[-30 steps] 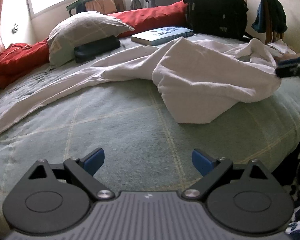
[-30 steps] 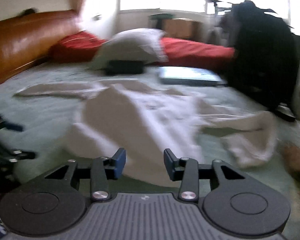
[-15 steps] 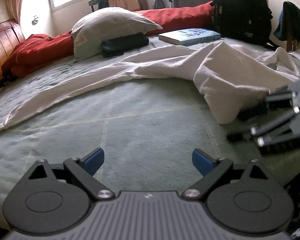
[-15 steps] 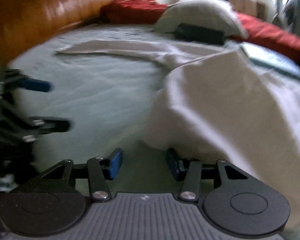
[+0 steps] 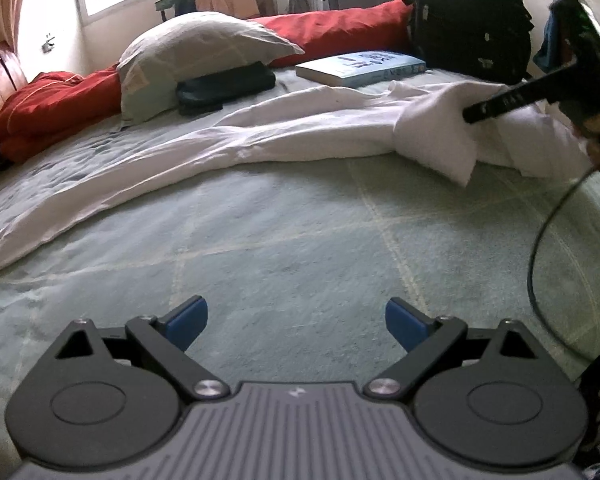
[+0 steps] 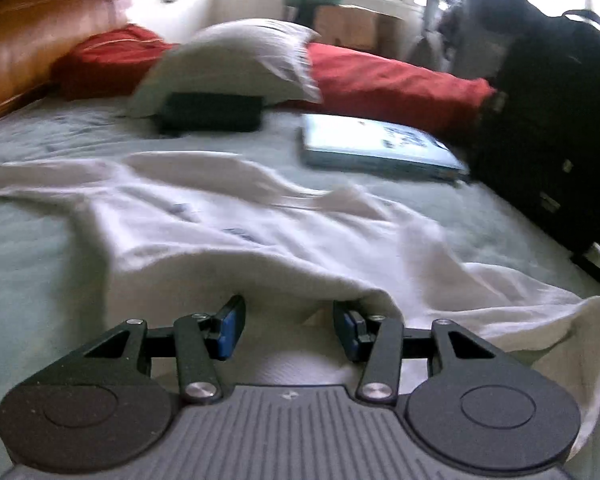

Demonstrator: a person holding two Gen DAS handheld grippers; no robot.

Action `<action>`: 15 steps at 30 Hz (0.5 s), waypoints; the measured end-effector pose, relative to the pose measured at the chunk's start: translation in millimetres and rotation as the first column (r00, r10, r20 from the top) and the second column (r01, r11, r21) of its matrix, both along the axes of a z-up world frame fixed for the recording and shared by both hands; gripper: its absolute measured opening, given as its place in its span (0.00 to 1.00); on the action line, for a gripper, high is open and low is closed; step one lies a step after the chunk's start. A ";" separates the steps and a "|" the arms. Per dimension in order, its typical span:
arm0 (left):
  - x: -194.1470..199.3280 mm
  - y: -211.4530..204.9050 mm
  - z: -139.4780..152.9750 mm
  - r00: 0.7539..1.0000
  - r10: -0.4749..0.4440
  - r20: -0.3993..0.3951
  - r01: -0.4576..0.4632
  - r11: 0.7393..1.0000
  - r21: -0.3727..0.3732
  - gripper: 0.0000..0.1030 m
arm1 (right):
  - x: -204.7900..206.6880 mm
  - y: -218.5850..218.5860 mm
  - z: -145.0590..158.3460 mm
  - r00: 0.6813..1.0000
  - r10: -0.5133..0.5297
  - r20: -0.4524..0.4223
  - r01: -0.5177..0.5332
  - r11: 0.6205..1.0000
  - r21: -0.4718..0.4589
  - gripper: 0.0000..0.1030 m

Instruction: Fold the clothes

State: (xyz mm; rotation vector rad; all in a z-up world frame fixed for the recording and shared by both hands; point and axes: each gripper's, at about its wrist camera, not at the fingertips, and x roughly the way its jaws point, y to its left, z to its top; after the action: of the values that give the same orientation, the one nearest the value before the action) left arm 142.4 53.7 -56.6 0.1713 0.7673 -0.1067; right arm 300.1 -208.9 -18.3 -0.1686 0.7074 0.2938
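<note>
A crumpled white garment lies across the green bedspread, one long sleeve stretched out to the left. My left gripper hovers open over bare bedspread, well short of the cloth. My right gripper is at the garment's near folded edge. Its blue pads stand apart with white cloth lying between and under them, and a fold drapes over the right fingertip. The pads do not press the cloth. In the left wrist view one of its black fingers reaches into the raised fold at far right.
A pillow, a black pouch, a light-blue book and a red blanket lie beyond the garment. A black backpack stands at back right. A wooden headboard is left. A cable hangs from the right gripper.
The right gripper swept from beside the left gripper over to the garment's right fold, and its jaws stand slightly wider. The left gripper shifted a little and stays open.
</note>
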 end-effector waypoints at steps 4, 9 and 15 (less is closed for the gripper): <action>1.3 -4.7 -2.1 1.000 -0.030 -0.006 0.030 1.000 -0.007 0.93 | -1.2 -17.7 1.7 0.999 -0.027 -0.021 0.028 0.999 0.043 0.56; 8.9 -18.5 -1.5 0.995 -0.101 0.011 0.101 0.995 -0.018 0.93 | -51.3 -21.9 12.7 1.000 0.020 0.018 -0.021 0.999 0.043 0.67; 24.4 -52.4 -4.4 0.981 -0.183 0.059 0.187 0.981 -0.058 0.93 | -125.6 -26.1 9.5 0.997 0.047 0.056 -0.051 0.995 0.083 0.88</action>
State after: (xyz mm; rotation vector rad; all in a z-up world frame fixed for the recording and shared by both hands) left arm 166.8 1.3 -61.1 0.1841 0.6929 -0.3017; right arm 174.5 -235.0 -8.8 -0.1137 0.6369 0.3643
